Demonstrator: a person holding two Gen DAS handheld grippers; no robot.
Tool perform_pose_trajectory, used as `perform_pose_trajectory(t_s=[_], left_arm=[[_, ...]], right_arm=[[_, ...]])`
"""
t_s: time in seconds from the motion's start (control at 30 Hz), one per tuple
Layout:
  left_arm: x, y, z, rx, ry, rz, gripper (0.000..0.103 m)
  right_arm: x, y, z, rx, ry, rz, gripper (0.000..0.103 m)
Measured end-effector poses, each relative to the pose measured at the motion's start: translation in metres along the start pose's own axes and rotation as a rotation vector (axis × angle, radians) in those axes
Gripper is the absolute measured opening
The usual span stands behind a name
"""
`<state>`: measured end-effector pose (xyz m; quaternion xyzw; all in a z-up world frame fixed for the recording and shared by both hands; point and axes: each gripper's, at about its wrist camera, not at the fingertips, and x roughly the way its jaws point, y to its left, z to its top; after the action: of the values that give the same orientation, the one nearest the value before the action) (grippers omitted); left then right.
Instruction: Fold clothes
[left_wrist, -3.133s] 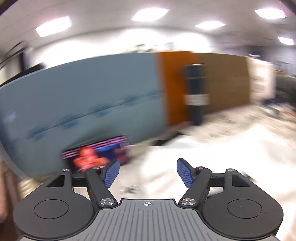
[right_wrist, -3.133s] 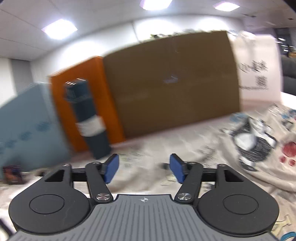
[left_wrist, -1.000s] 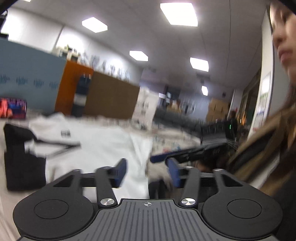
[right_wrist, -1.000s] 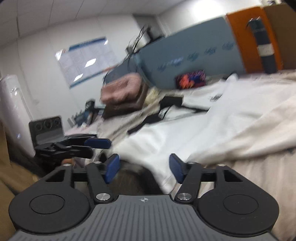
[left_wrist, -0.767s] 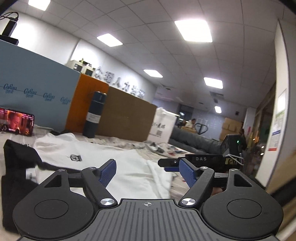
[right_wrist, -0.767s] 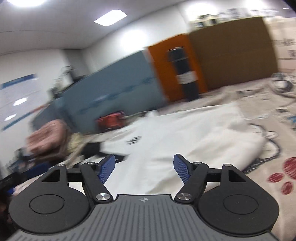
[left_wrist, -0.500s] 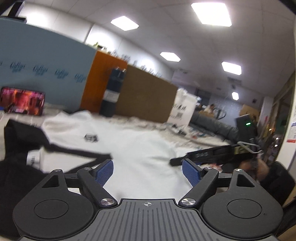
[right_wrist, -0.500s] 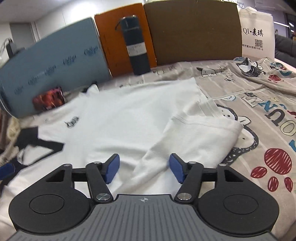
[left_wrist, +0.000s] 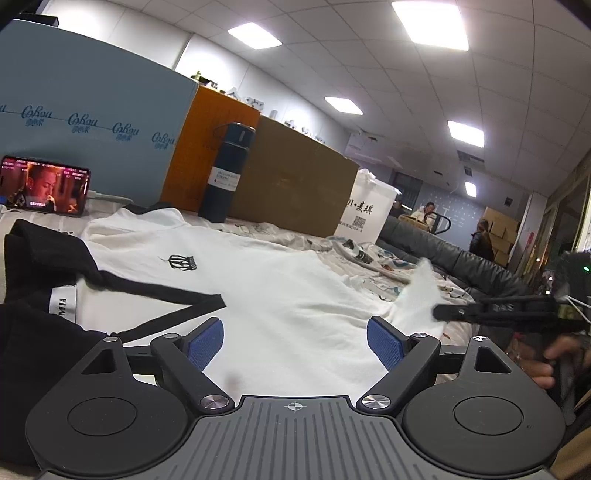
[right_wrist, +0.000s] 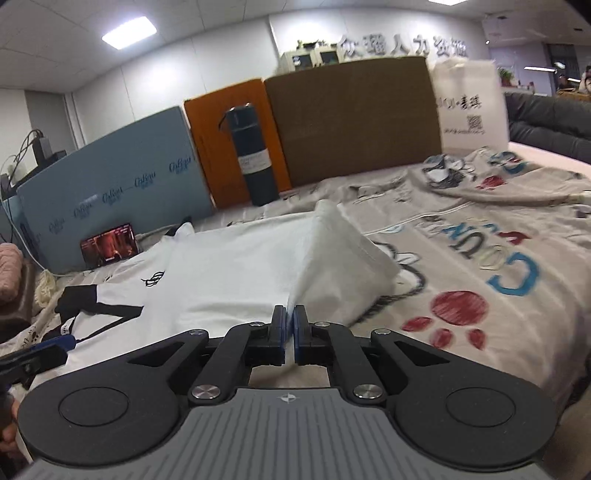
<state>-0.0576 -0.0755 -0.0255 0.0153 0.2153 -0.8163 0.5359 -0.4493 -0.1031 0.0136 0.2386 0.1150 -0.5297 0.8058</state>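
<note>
Shirt cloth is filling the middle of both views: a white T-shirt with black trim is lying spread out on a printed bedsheet.

In the right wrist view, the right gripper is sitting at the lower middle with its blue pads squeezed together on the near edge of the white T-shirt, and the cloth is rising from the pinch into a raised fold. Only this view is showing the red paw prints and big letters on the sheet at the right.

In the left wrist view, the left gripper is at the bottom with its jaws opening wide, and the cloth is lying beyond the pads, untouched. Only this view is showing the right gripper from the side, at the right edge, lifting a white corner, with a hand behind it.

Both views are showing a dark bottle and a lit phone at the back.

Half a second ago the right pads were standing apart over flat cloth; now they are clenched. The left jaws are wider than a second ago.
</note>
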Motion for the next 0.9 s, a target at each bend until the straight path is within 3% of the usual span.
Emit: perform_pose_trajectory(t_s=[0.23,0.3,0.33,0.4,0.53,0.63,0.77,0.83,0.87,0.9], left_arm=[[0.001,0.000,0.000,0.000,0.008,0.013,0.087],[-0.002,-0.003,0.000,0.010,-0.008,0.014,0.087],[-0.005,-0.005,0.000,0.020,-0.023,0.002,0.087],[-0.014,-0.015,0.002,0.052,-0.040,-0.039,0.087],[-0.029,-0.050,-0.002,0.191,-0.003,-0.146,0.087],[-0.033,-0.077,-0.011,0.320,0.094,-0.218,0.087],[-0.023,-0.101,-0.033,0.476,0.244,-0.196,0.087],[-0.019,-0.107,-0.044,0.562,0.279,-0.148,0.086],[-0.018,-0.109,-0.048,0.607,0.280,-0.111,0.080],[-0.017,-0.110,-0.052,0.651,0.281,-0.073,0.056]], right_arm=[[-0.029,-0.037,-0.034,0.088,0.117,-0.056,0.004],[-0.035,-0.051,-0.034,0.139,0.099,-0.067,0.008],[-0.038,-0.059,-0.031,0.168,0.080,-0.073,0.013],[-0.039,-0.072,-0.026,0.223,0.040,-0.082,0.056],[-0.024,-0.088,-0.020,0.304,0.001,-0.069,0.056],[-0.007,-0.094,-0.017,0.349,0.010,-0.057,0.056],[0.012,-0.095,-0.018,0.361,0.016,-0.072,0.052],[0.016,-0.089,-0.018,0.320,0.023,-0.071,0.037],[0.018,-0.086,-0.019,0.301,0.030,-0.070,0.028],[0.019,-0.084,-0.020,0.288,0.034,-0.068,0.018]])
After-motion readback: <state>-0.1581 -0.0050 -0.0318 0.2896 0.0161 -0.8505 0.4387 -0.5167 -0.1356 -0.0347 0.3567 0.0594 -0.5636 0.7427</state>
